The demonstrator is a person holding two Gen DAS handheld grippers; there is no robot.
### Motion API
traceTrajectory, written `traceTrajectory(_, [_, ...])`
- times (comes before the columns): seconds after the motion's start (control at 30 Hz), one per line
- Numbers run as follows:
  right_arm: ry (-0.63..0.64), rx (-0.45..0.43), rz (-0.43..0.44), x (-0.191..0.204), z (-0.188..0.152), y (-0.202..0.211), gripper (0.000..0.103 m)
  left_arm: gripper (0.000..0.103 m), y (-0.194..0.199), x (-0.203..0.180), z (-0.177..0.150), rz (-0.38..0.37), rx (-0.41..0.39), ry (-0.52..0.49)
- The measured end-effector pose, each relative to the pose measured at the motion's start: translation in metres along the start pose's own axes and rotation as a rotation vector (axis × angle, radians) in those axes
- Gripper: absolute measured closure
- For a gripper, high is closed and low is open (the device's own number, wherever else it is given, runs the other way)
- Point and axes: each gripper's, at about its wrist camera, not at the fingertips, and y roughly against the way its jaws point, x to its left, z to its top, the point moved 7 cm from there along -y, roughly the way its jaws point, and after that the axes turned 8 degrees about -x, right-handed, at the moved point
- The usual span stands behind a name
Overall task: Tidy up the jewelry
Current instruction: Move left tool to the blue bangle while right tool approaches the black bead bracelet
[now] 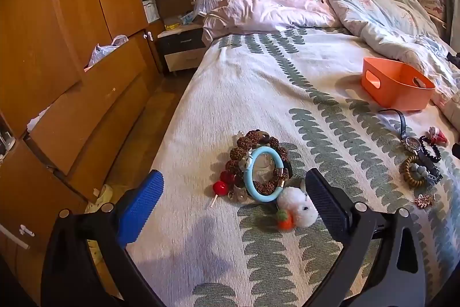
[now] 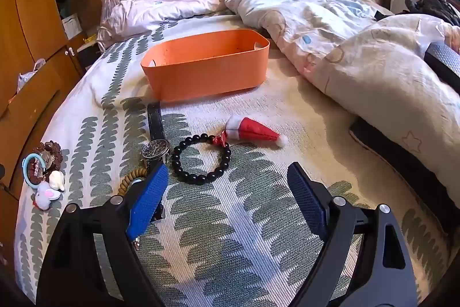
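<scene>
Jewelry lies on the bed. In the left wrist view a light-blue bangle [image 1: 266, 177] rests on a brown seed-bead bracelet [image 1: 244, 147], with a red ball pin [image 1: 220, 188] and a white plush charm [image 1: 299, 207] beside them. My left gripper [image 1: 234, 186] is open just before this pile. In the right wrist view a black bead bracelet [image 2: 201, 158] with a small red Santa hat [image 2: 253, 131], a wristwatch [image 2: 155, 152] and a wooden bead bracelet [image 2: 130, 180] lie ahead. My right gripper [image 2: 227, 180] is open and empty above the black bracelet. An orange bin [image 2: 207, 68] stands behind.
A rumpled duvet [image 2: 345, 28] covers the bed's far and right side. Wooden wardrobe and drawers [image 1: 72, 62] and a nightstand [image 1: 181, 48] stand left of the bed. The bed's left edge [image 1: 172, 140] runs close to the bangle pile. The orange bin also shows in the left wrist view [image 1: 396, 88].
</scene>
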Motion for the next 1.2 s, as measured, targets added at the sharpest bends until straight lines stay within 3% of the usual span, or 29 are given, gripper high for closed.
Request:
traceTrajectory(0.6, [0.058,-0.001,0.005,0.026,-0.012,0.022,0.017,0.005,0.007,-0.004,-0.002,-0.017,0.019,0.015])
traceTrajectory(0.7, [0.066,-0.005,0.003,0.029,-0.011,0.024,0.012,0.005,0.004,-0.01,-0.007,-0.011,0.021,0.017])
traceTrajectory(1.2, [0.011,0.036,0.044,0.034,-0.03,0.044,0.007,0.005,0.017,-0.001,-0.02,0.027,0.053,0.079])
